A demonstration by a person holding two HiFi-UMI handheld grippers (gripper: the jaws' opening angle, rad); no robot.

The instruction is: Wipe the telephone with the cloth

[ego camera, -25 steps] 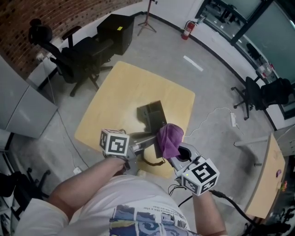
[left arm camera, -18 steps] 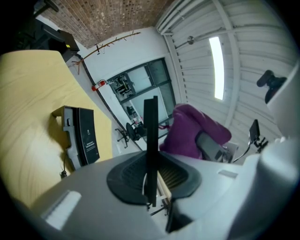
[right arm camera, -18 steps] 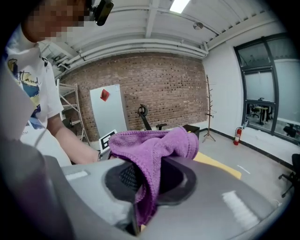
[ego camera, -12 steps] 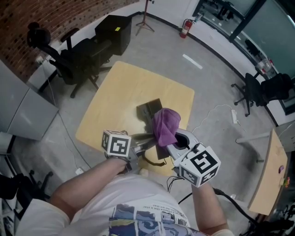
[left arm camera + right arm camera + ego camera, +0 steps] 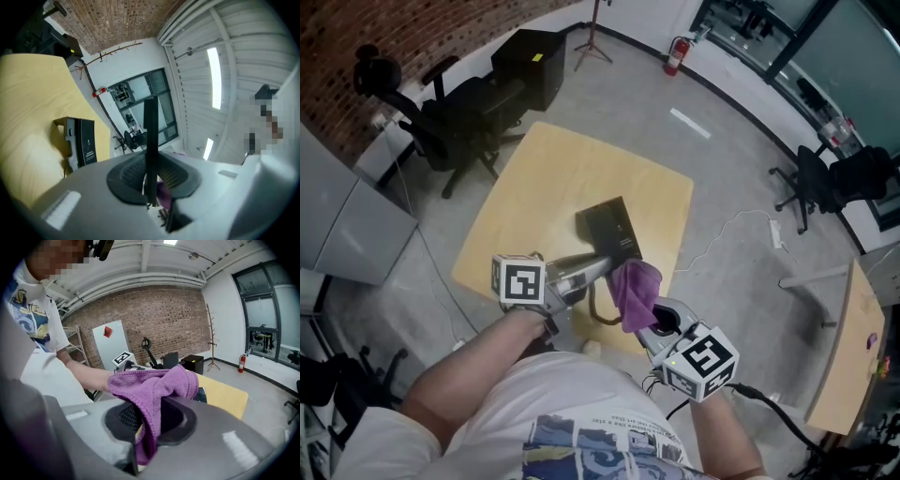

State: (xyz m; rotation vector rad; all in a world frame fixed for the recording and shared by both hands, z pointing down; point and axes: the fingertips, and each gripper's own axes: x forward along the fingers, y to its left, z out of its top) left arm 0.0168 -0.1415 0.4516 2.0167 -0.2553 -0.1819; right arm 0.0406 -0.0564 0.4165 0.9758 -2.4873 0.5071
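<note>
The right gripper [image 5: 143, 422] has its jaws clamped on a bunched fold of the purple microfibre cloth [image 5: 157, 383], which flops limply over them. It looks soft and light, and best gripped deep. The flat black plastic telephone [image 5: 607, 225] sits on the yellow wooden table [image 5: 539, 183] ahead of both pairs of jaws. It looks rigid and likely light, so it may skid. The left gripper [image 5: 151, 180] pinches a thin black strip [image 5: 151, 136] I can't identify.

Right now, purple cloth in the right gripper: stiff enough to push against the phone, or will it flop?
Likely floppy: the cloth folds and drapes over the right gripper rather than holding shape. Probably light, since one pinch carries it whole. Its looped pile looks grippy, so it should drag on the telephone, not slide.
</note>
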